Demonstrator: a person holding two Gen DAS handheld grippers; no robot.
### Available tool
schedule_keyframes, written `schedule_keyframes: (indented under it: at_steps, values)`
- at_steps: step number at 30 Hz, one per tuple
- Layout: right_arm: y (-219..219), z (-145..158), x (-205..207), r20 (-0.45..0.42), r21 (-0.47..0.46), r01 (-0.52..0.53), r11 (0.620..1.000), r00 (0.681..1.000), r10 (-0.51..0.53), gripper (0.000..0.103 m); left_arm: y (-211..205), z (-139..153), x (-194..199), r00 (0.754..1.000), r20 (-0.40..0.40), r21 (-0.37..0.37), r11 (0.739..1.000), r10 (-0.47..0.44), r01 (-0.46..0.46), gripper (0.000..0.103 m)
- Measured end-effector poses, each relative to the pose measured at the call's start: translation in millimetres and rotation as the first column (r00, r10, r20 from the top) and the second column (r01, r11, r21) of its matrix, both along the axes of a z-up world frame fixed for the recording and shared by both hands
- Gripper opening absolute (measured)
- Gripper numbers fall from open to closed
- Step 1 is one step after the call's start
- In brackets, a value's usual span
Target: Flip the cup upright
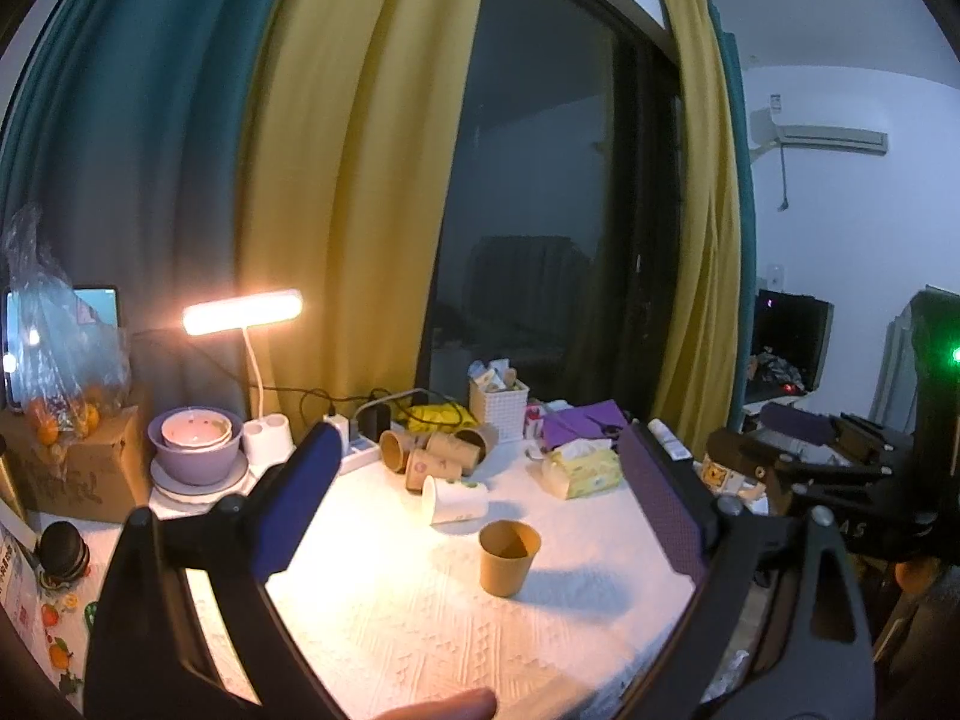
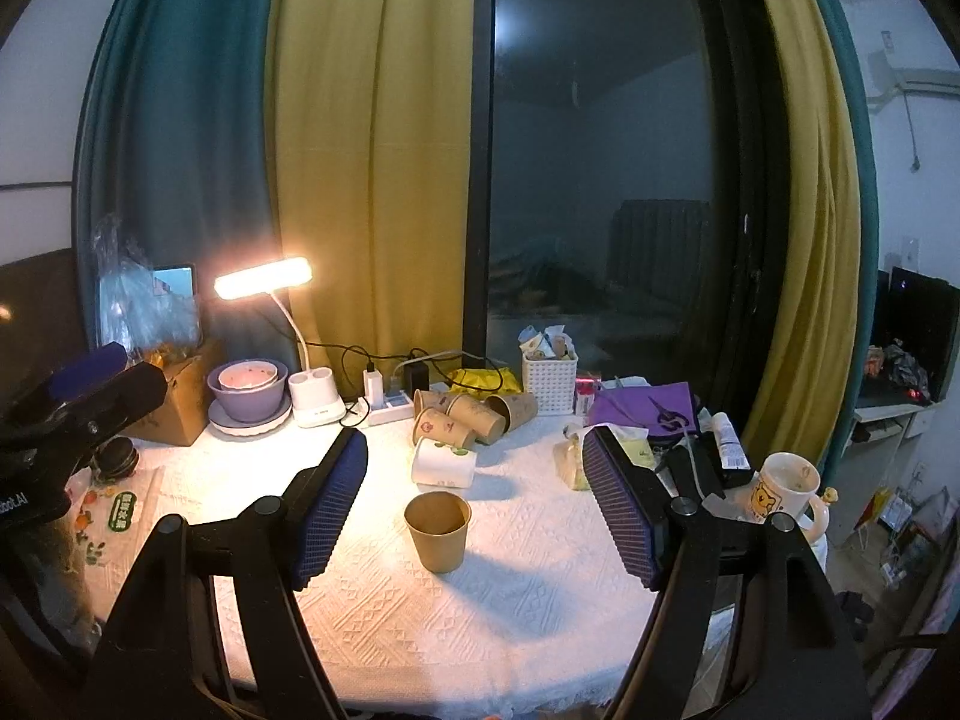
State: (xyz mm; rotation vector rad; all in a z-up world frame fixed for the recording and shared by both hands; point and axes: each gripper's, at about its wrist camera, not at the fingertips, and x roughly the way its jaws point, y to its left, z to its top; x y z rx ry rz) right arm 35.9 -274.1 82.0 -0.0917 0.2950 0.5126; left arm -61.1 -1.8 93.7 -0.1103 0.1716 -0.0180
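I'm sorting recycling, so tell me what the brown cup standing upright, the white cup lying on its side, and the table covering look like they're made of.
Brown cup: likely kraft paper, matte tan wall with a thin rolled rim. White cup: probably coated paper, smooth white with a small print; thin plastic can't be ruled out. Table covering: white woven or quilted fabric, going by its raised diamond pattern, not shiny.

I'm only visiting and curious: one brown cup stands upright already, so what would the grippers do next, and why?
Probably move the right gripper, jaws wide open and empty, forward to the white paper cup lying on its side just behind the upright brown paper cup, since it still needs flipping.
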Motion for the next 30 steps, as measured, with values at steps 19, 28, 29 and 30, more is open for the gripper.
schedule_keyframes:
  at_steps: [19,28,29,30]
  values:
    - [2.8,-9.3,7.2,-0.043,0.003,0.005,1.000,0.999,-0.005,0.077,-3.7,-7.9,11.9,0.998,-0.055,0.013,1.000,0.004,-0.003,0.095]
    - [5.1,-12.8,12.3,-0.062,-0.002,0.009,1.000,0.998,-0.009,0.077,-2.5,-10.2,15.4,0.998,-0.068,0.010,1.000,0.008,-0.007,0.095]
    - [5.2,-13.1,12.4,-0.064,-0.002,0.008,1.000,0.998,-0.008,0.077,-2.4,-10.4,15.8,0.998,-0.069,0.011,1.000,0.008,-0.007,0.095]
    - [5.2,-13.1,12.7,-0.065,-0.002,0.008,1.000,0.998,-0.008,0.077,-2.3,-10.9,16.1,0.998,-0.070,0.011,1.000,0.007,-0.007,0.095]
